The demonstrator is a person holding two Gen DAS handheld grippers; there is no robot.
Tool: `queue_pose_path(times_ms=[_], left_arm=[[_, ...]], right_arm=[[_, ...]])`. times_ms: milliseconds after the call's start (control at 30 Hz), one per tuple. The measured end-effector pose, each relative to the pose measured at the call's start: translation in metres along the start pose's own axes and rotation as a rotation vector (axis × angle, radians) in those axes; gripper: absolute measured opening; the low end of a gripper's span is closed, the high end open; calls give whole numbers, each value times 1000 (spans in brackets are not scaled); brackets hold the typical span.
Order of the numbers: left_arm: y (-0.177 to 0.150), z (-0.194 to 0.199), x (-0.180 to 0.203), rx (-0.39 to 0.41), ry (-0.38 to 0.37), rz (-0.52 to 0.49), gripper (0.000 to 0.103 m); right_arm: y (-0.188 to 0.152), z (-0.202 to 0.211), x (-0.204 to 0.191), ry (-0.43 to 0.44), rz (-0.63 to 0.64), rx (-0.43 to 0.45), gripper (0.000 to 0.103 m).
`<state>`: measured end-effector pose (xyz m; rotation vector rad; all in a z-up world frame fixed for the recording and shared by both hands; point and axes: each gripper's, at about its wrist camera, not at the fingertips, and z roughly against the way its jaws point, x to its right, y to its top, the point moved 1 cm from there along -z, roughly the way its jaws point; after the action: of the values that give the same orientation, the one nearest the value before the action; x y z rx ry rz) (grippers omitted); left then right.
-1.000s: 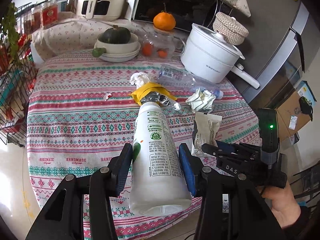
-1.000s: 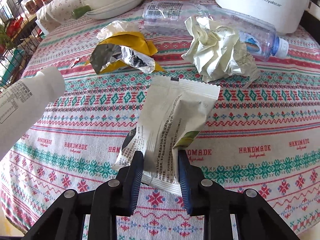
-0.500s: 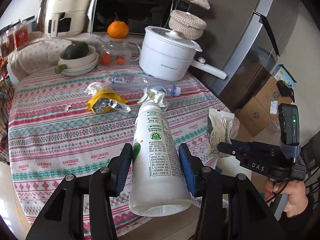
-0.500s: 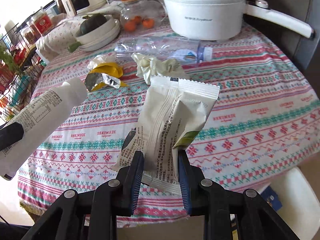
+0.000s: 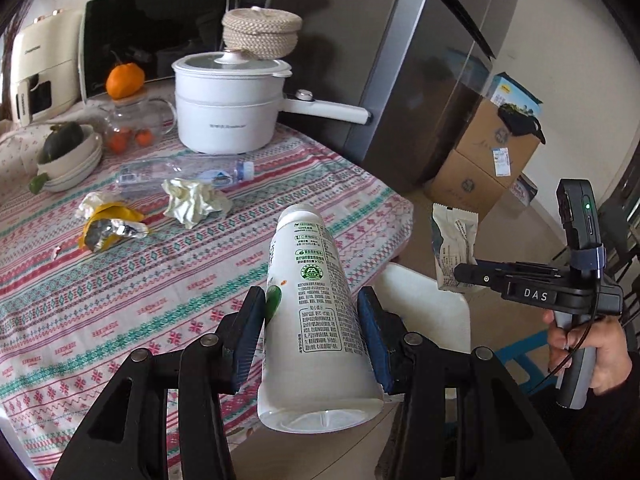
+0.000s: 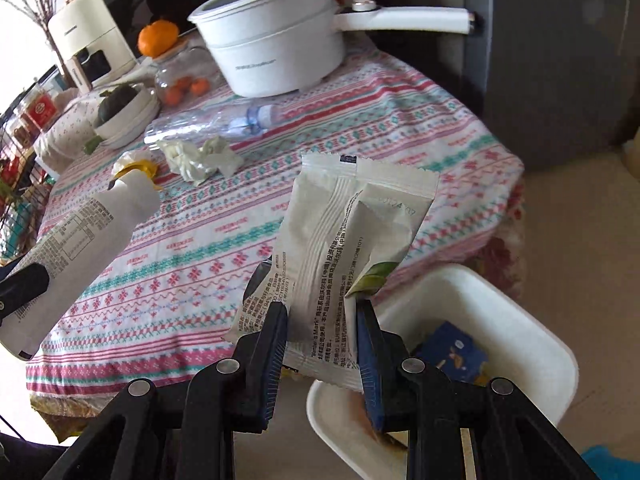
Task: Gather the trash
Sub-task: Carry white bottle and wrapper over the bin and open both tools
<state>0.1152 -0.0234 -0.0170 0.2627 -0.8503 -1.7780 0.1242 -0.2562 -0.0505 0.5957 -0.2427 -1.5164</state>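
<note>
Wrapper [image 6: 344, 248] held in right gripper [image 6: 322, 344] above white bin [image 6: 532, 320] beside table edge [image 6: 508, 184]; left gripper [image 5: 312, 332] clamps bottle [image 5: 316, 308].

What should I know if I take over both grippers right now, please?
Left gripper: shut on the white bottle, held by the table edge.
Right gripper: shut on the snack wrapper, above the white bin.
Done: neither dropped yet; the bin already holds some trash.
Left on the tablecloth: clear bottle, crumpled paper, yellow foil wrapper.
</note>
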Motion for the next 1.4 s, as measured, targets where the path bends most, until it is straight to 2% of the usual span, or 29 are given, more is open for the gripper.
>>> queue_pose_path(times_ms=[233,500,733,867,1033,1400], left_arm=[[-14,-39,58,-89,-56,-129,50],[-50,-102,114,-226,-87,-289,50],[-65,-145,131,-233,-70,-377,50],[-68,-165,129,-239,-65,-386,50],[-60,-171,126,-232,-71,-366,53],[-38,-143,91,-227,-14,-246,58]], right_arm=[[-24,8,54,-89,-116,-59,30],[-46,-1,81,-148,-151,-136,31],[-57,-7,100,-174,-191,-180,31],[-62,-10,109,-185,-213,-197,31],[-68,-12,118,-197,-234,-214,31],[-73,-22,120,-219,-217,-270,32]])
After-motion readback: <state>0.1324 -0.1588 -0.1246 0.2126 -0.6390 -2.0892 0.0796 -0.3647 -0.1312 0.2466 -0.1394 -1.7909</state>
